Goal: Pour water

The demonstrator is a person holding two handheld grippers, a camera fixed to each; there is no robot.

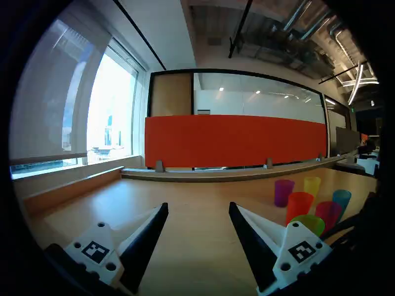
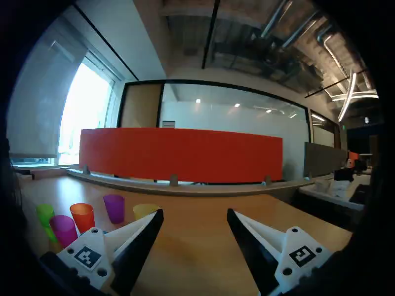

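Hovering above the pale wooden bench (image 1: 197, 251), the left gripper (image 1: 198, 204) holds its jaws spread wide apart. At its three o'clock stands a cluster of coloured translucent plastic cups (image 1: 298, 207), close together. In the right gripper view those cups (image 2: 82, 217) sit at nine o'clock; the right gripper (image 2: 195, 211) has its jaws spread too, gripping nothing.

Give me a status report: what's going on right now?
Left tool open, empty. Right tool open, empty. Coloured cups standing on table, untouched. Nothing blocking them.
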